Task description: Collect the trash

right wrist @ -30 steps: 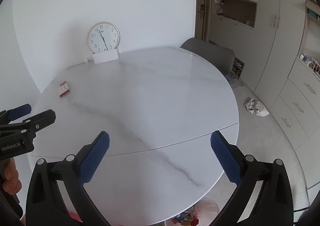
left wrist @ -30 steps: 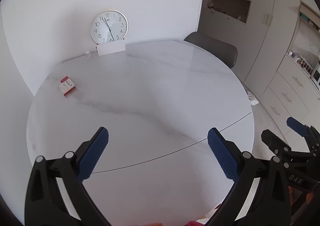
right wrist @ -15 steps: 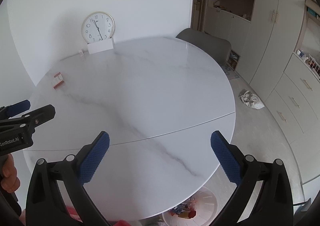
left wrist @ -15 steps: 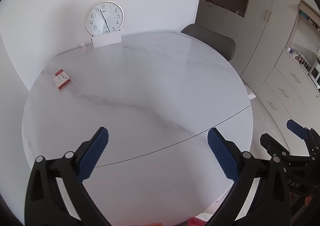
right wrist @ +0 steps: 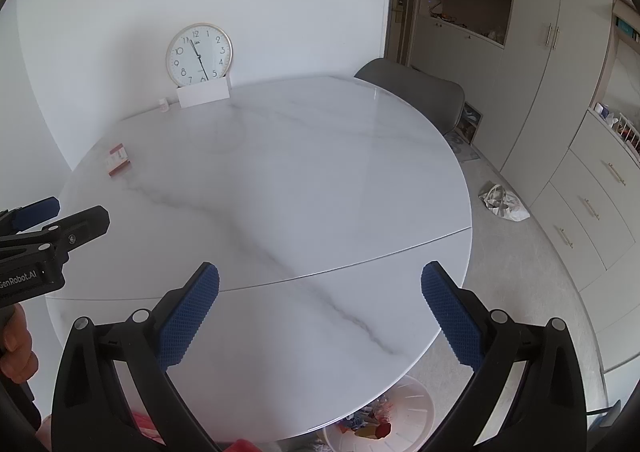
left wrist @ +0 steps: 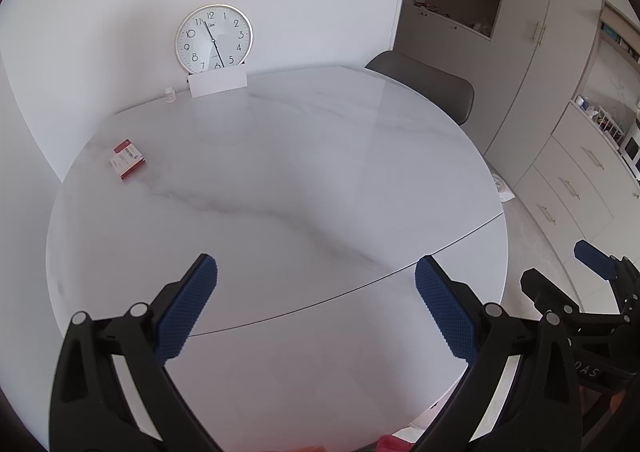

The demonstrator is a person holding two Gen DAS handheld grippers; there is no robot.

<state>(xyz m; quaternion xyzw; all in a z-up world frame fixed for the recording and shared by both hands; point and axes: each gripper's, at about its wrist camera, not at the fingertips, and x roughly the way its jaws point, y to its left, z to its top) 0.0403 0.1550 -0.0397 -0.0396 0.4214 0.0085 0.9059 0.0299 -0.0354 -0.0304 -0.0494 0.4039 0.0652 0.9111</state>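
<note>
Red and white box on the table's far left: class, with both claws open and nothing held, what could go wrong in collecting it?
1. The red and white box lies flat on the smooth marble table, so a claw may push it along instead of gripping it.
2. It sits near the far left edge and could slide off.
3. The left claw must stretch across; the white bin is half hidden under the near rim.

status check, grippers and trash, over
Left gripper and right gripper both open, empty. Red-and-white packet lies at table's far left, untouched. Nothing in between.
</note>
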